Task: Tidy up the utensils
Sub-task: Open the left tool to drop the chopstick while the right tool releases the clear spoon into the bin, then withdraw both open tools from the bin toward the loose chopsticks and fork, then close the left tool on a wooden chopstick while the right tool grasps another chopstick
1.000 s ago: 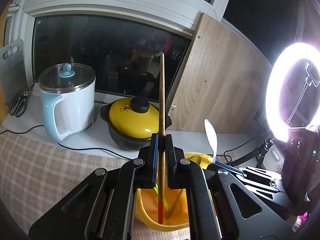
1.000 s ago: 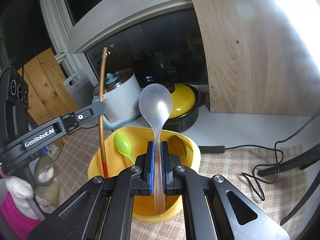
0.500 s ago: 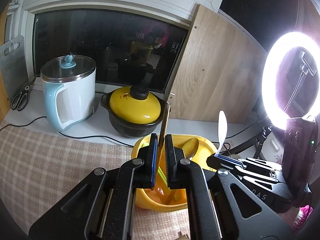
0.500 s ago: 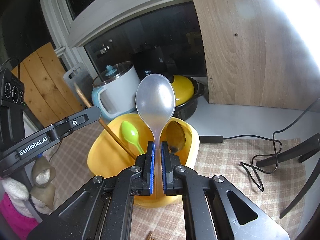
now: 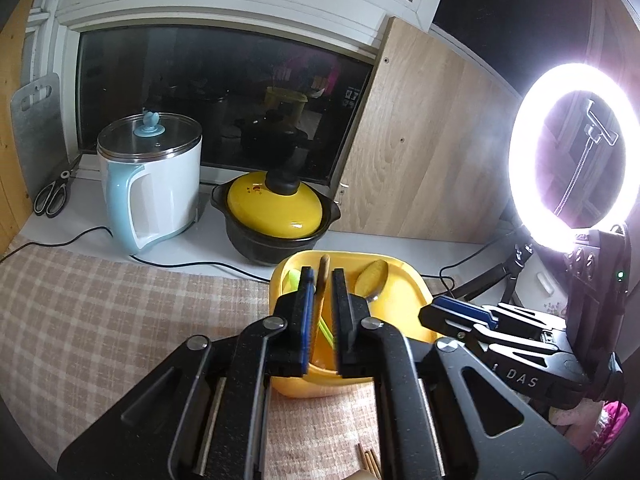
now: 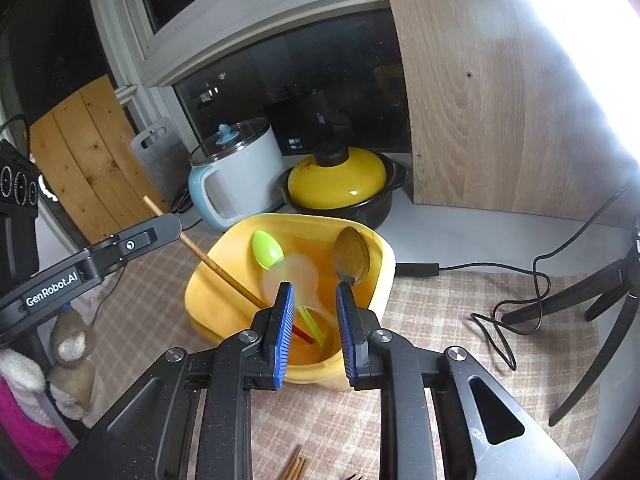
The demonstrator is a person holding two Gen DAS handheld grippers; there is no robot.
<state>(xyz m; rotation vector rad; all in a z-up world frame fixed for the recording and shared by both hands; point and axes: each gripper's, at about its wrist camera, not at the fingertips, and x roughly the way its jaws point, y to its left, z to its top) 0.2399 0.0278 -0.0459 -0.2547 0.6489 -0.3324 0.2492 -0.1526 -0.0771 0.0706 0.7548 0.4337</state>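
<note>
Utensils are collecting in the yellow tub (image 6: 384, 276) at centre frame of the right wrist view, and both of my claws have just let go. A second ago the right gripper (image 6: 314, 300) was pinching the clear plastic spoon (image 6: 296, 276) upright; now its fingers stand spread, and the spoon shows only as a pale blur between them, dropping bowl-up into the tub. The left gripper (image 5: 322, 292) was clamped on the wooden chopstick (image 6: 224, 272); its fingers are now parted with the stick loose in the gap. That stick has tipped over, leaning toward the left of the frame, red tip down inside the tub.

I judge both placements done, so these two pieces need no more handling.

Inside the tub I count a green spoon (image 6: 267, 249) against the far wall, a brown spoon (image 6: 352, 254) to its right, the leaning chopstick and the falling clear spoon. More chopsticks (image 6: 294, 466) lie on the checked cloth (image 6: 440, 320) at the bottom edge, probably my next pick.
</note>
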